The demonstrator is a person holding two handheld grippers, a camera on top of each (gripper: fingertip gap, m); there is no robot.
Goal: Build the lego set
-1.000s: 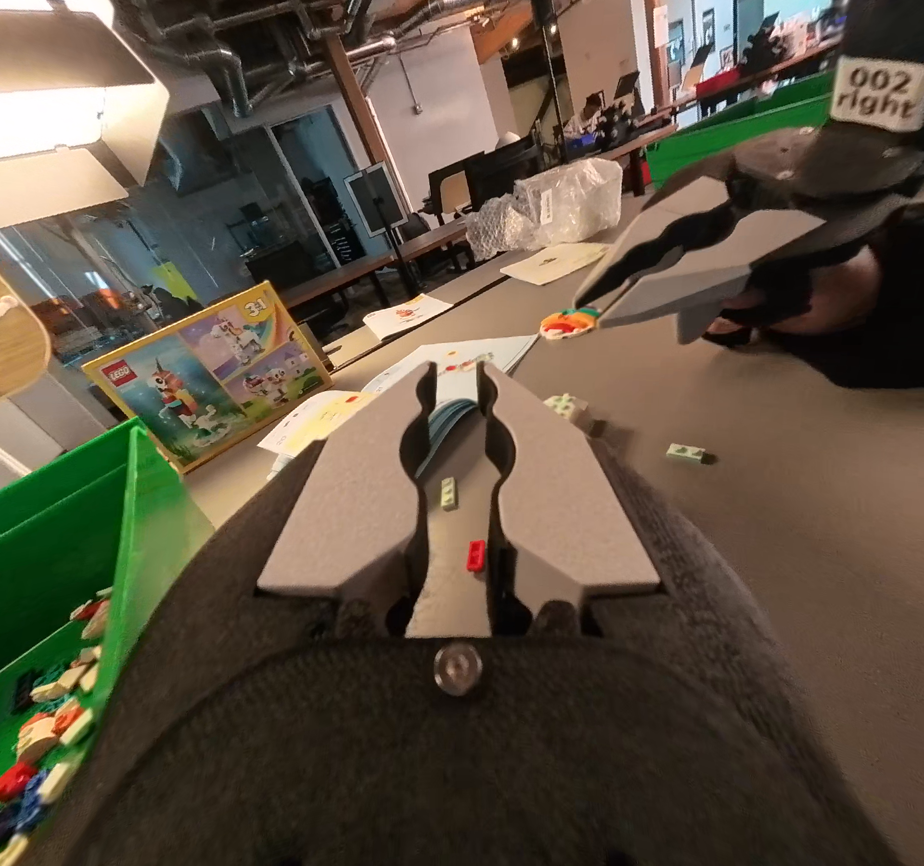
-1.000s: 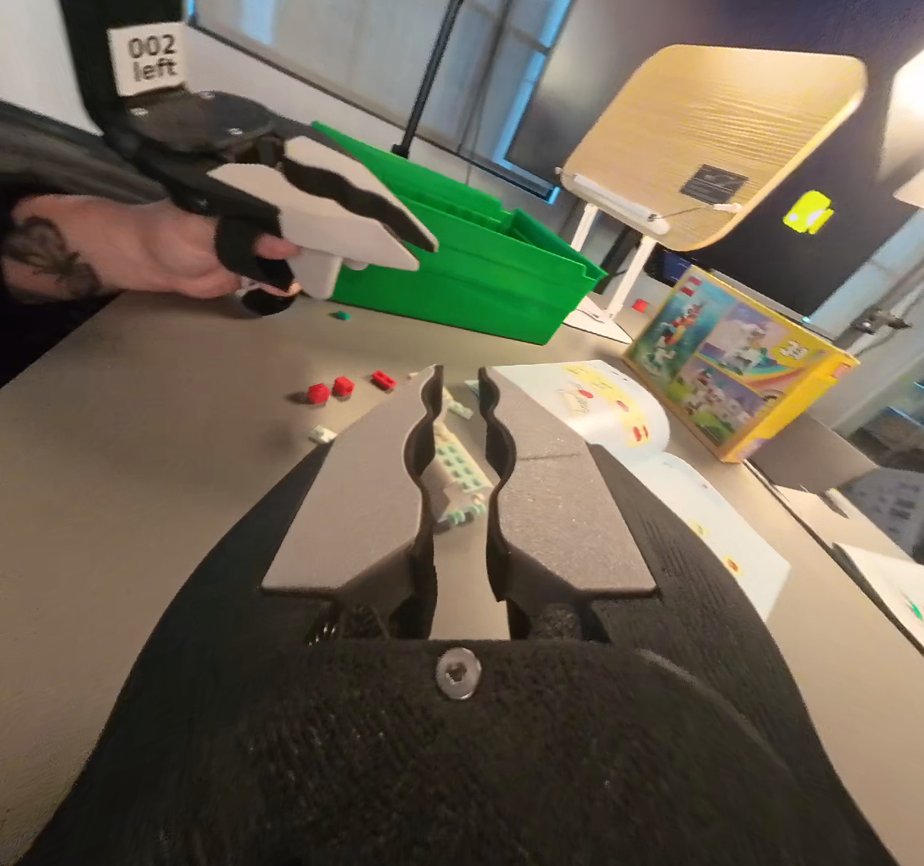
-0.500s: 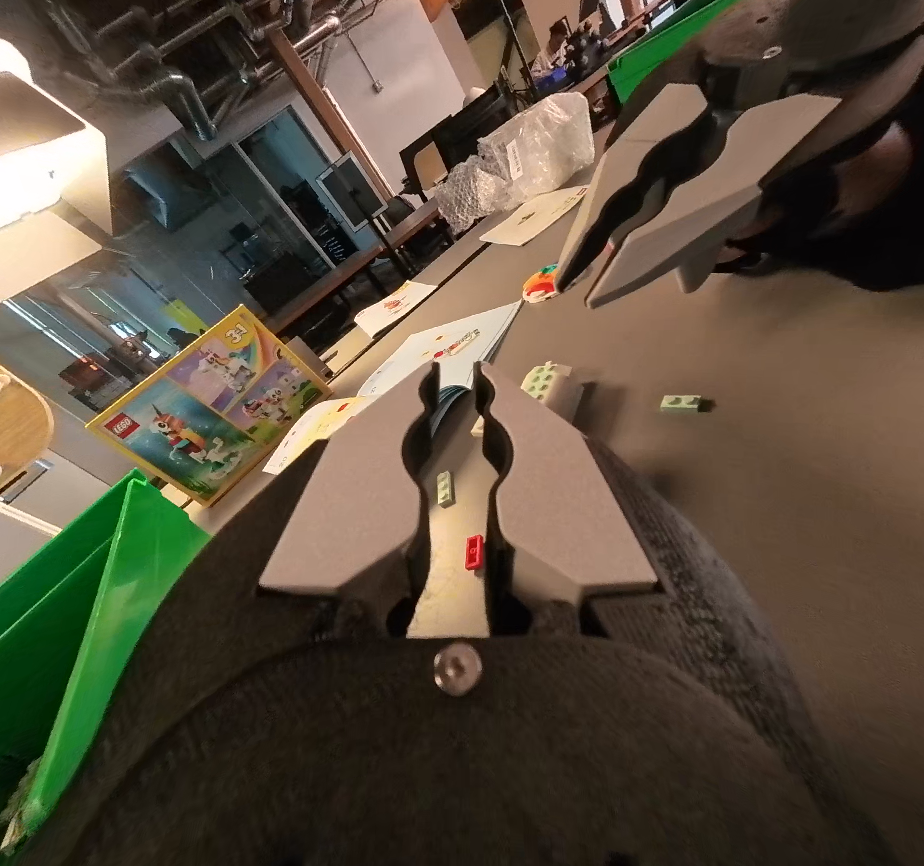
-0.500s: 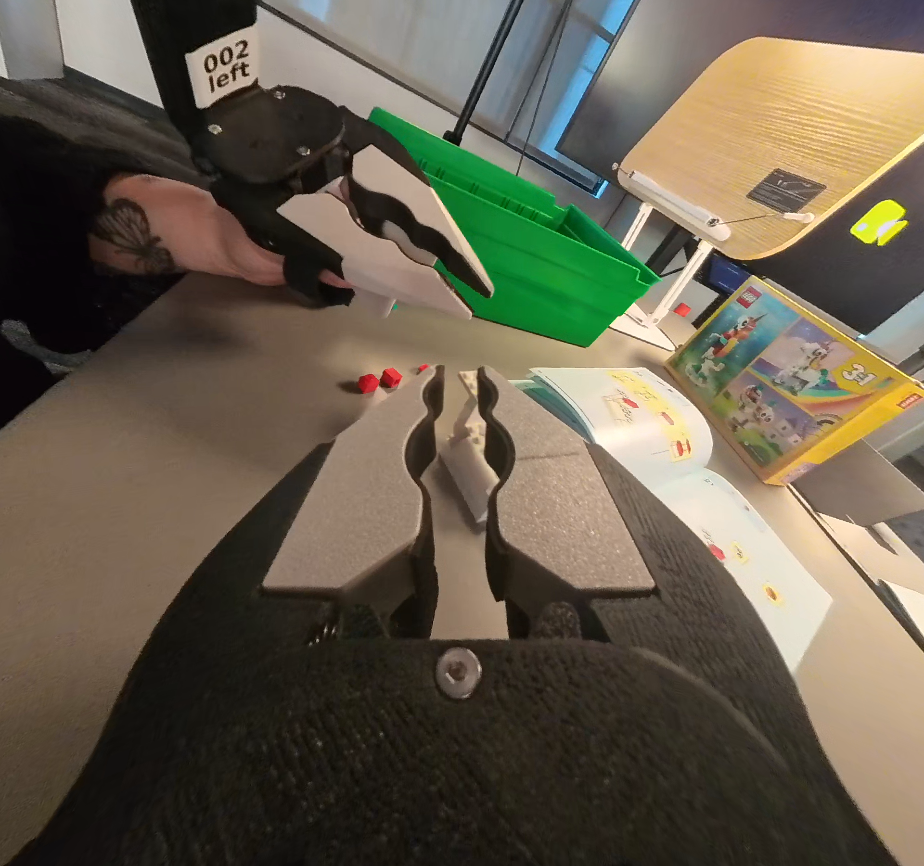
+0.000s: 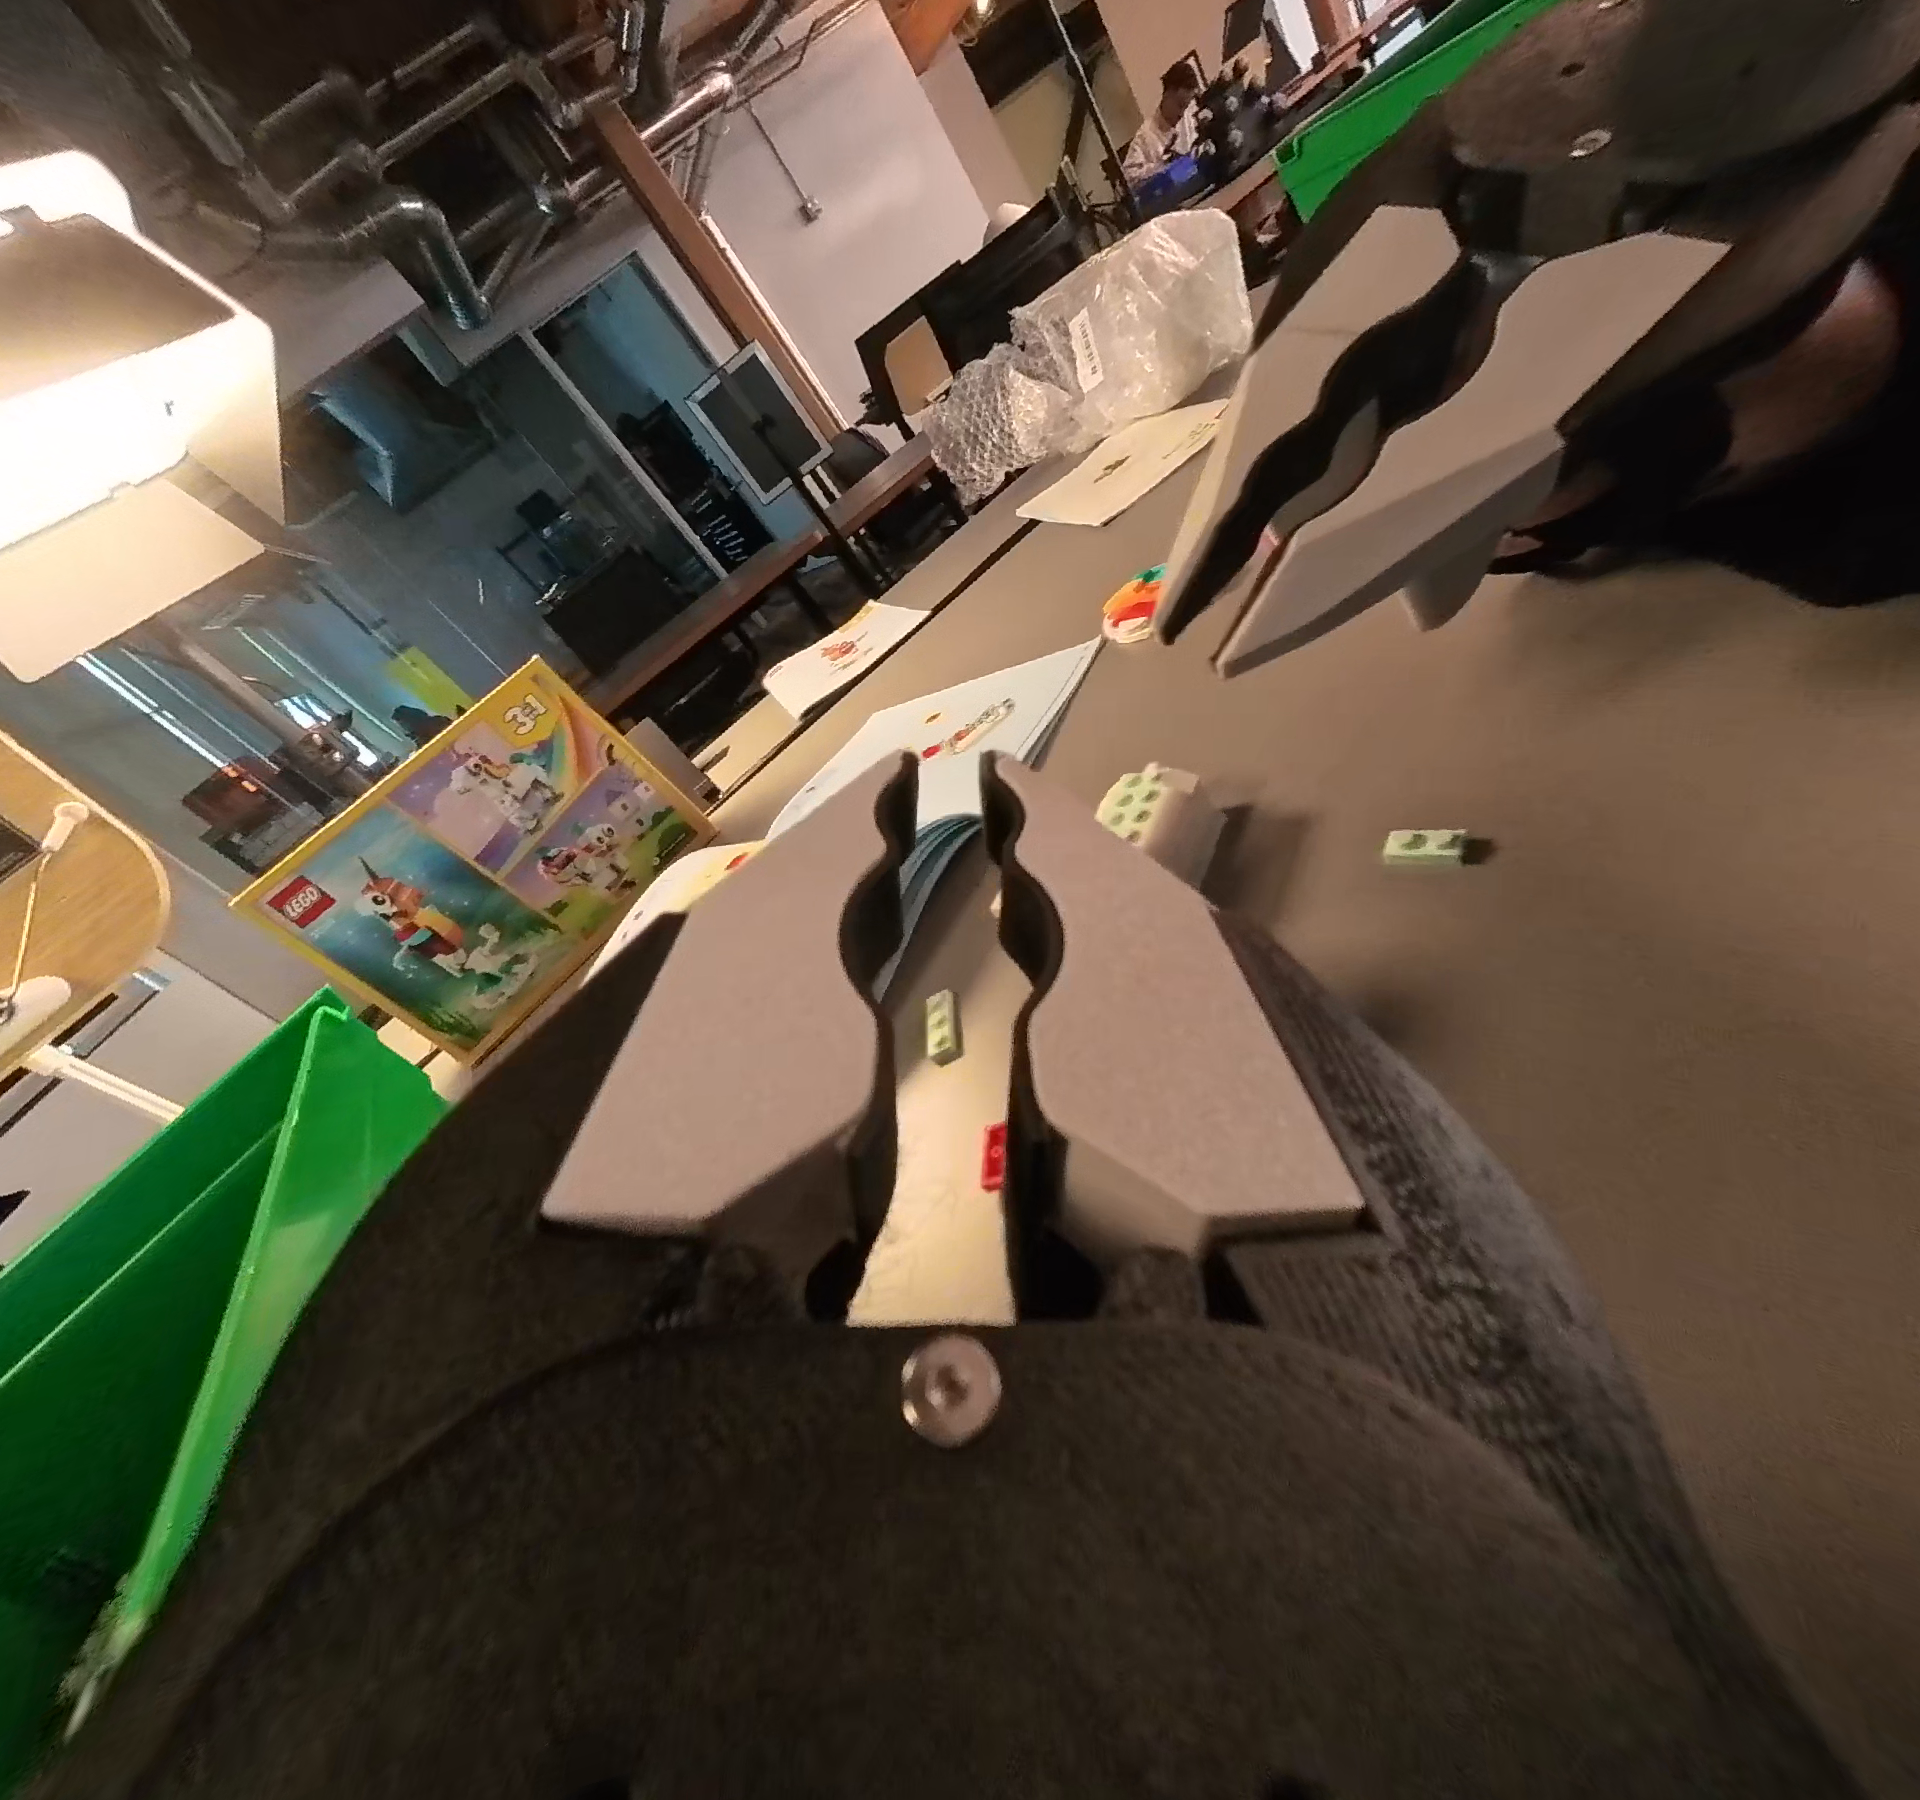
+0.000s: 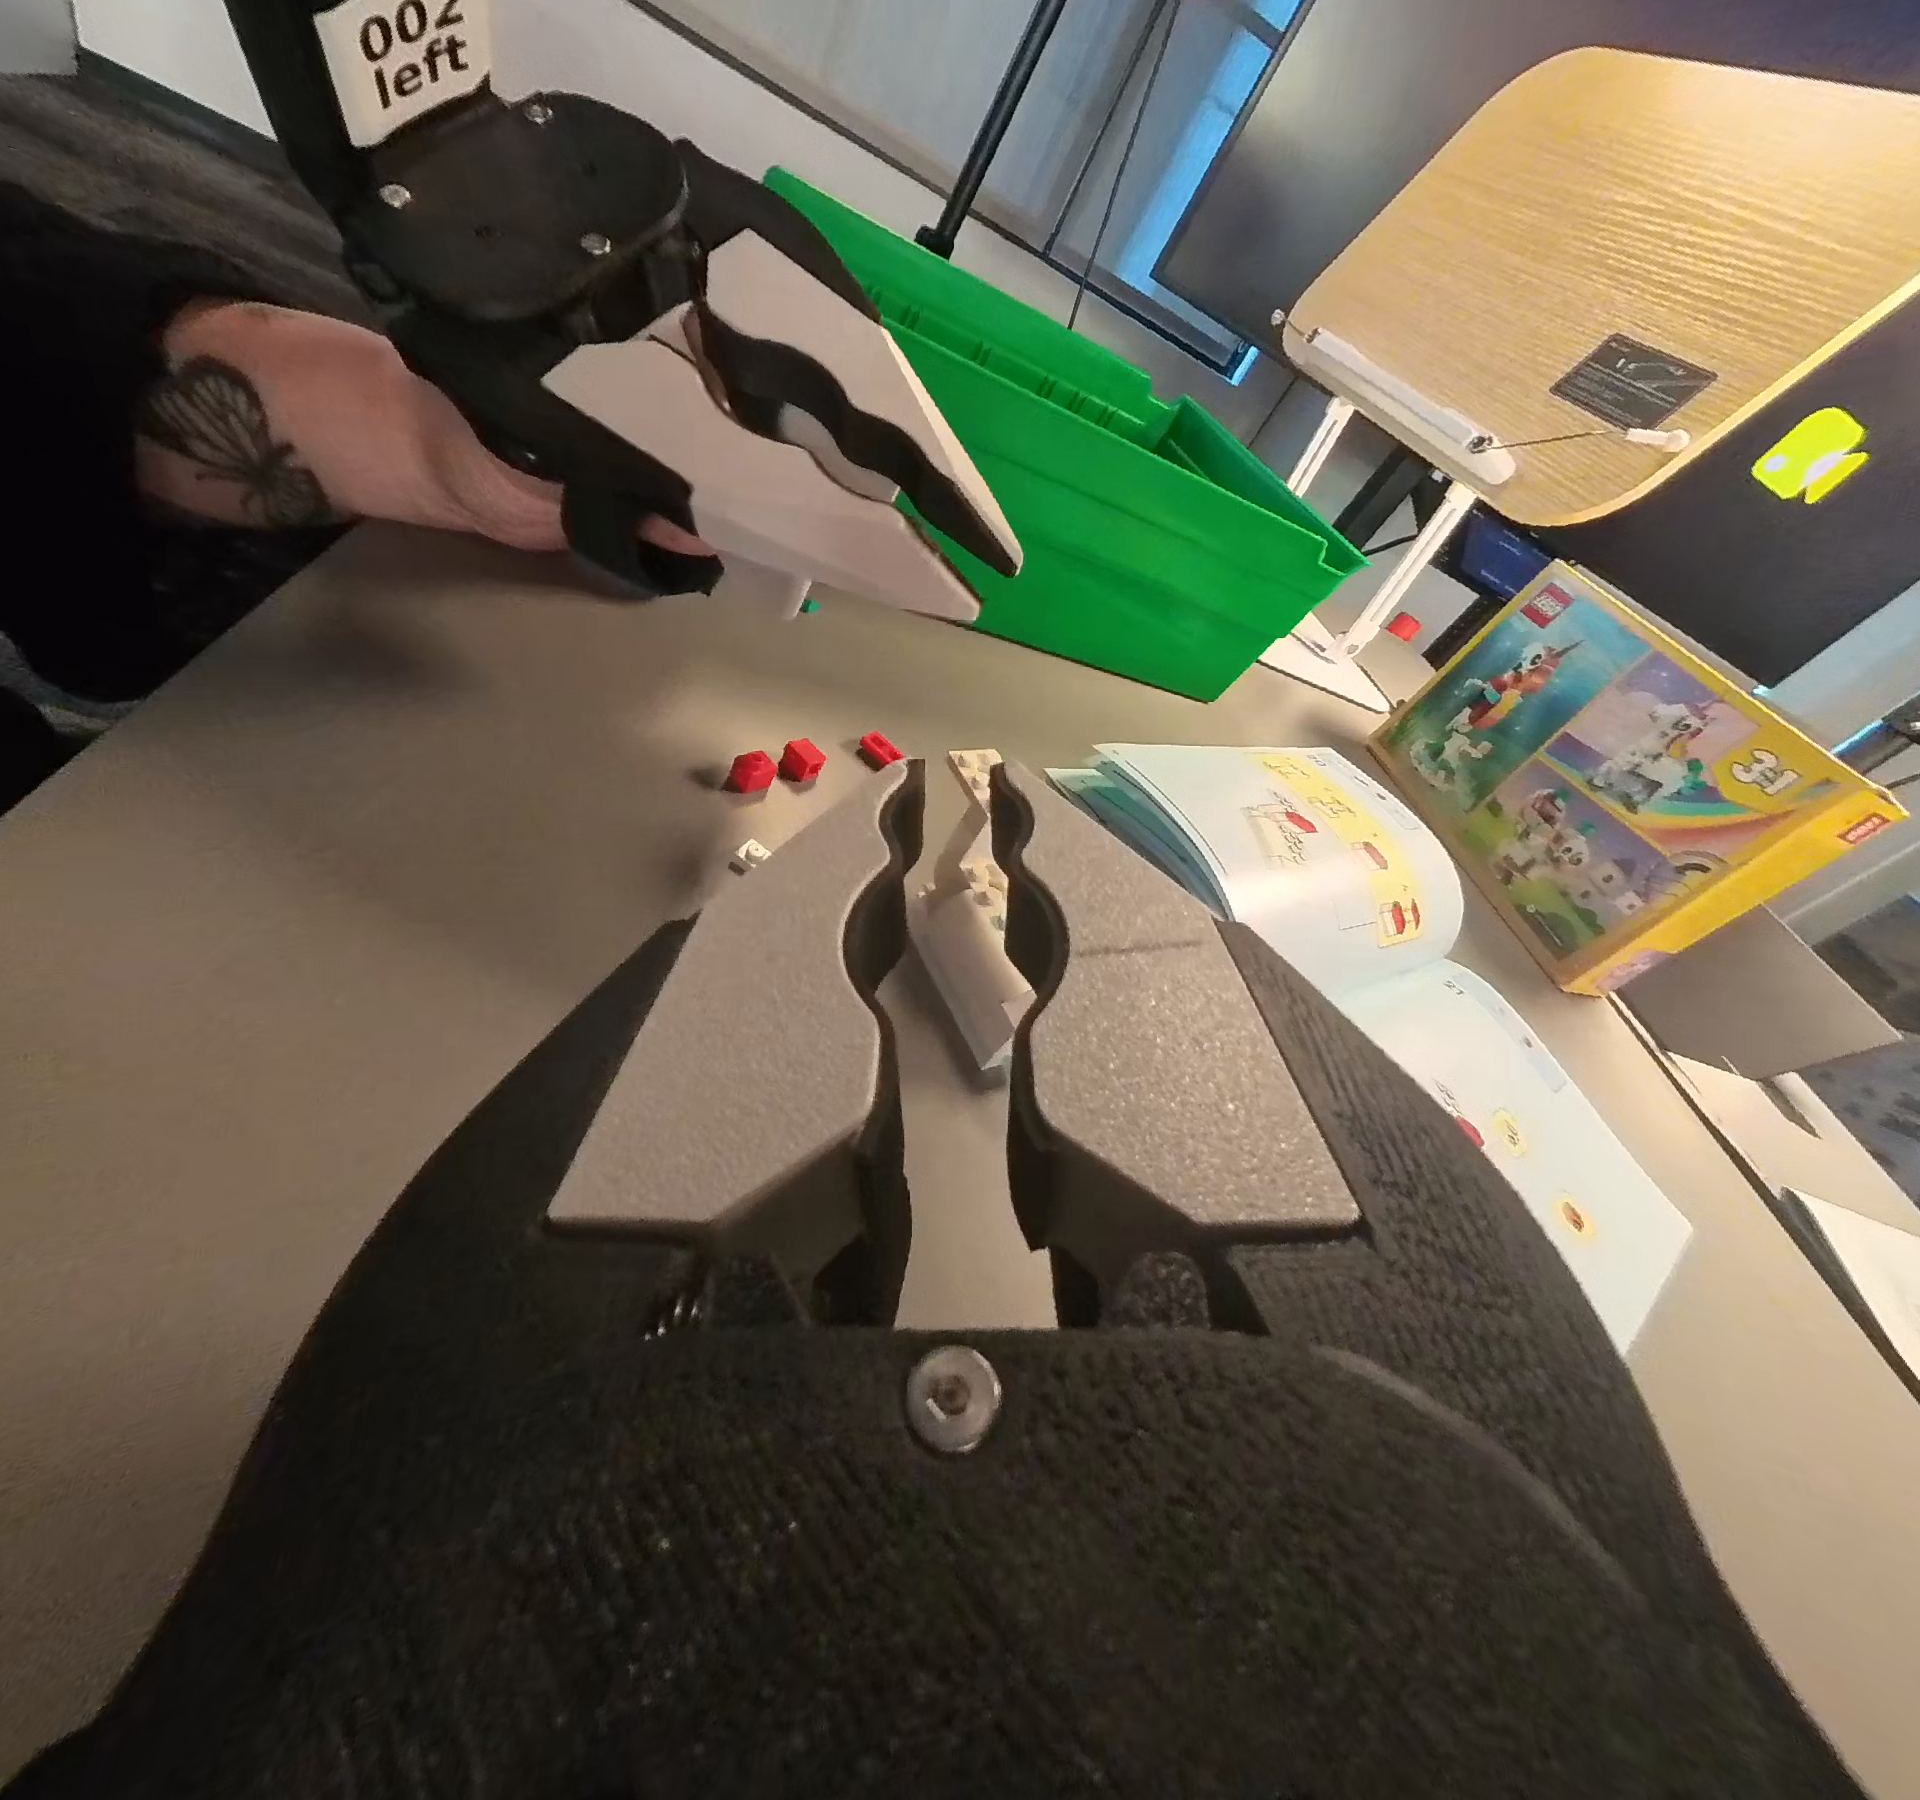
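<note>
My left gripper (image 5: 948, 776) is narrowly open and empty, held low over the grey table (image 5: 1558, 1075). A small light-green plate (image 5: 943, 1028) and a red brick (image 5: 995, 1153) lie on the table and show in the gap between its fingers. A white and pale-green assembly (image 5: 1153, 815) lies just beyond its right finger. My right gripper (image 6: 954, 776) is narrowly open and empty above that assembly (image 6: 966, 950). It shows at the upper right of the left wrist view (image 5: 1195, 649). The left gripper shows at the upper left of the right wrist view (image 6: 987, 587).
Three red bricks (image 6: 800, 758) and a small white piece (image 6: 750, 855) lie left of the assembly. A loose green plate (image 5: 1423, 846) lies to the right. Beyond stand an open instruction booklet (image 6: 1299, 846), the set's box (image 6: 1631, 774) and a green bin (image 6: 1091, 524).
Both grippers have come closer to each other. The right one has moved forward so the white assembly now shows between its fingers. Neither jaw gap has changed.
</note>
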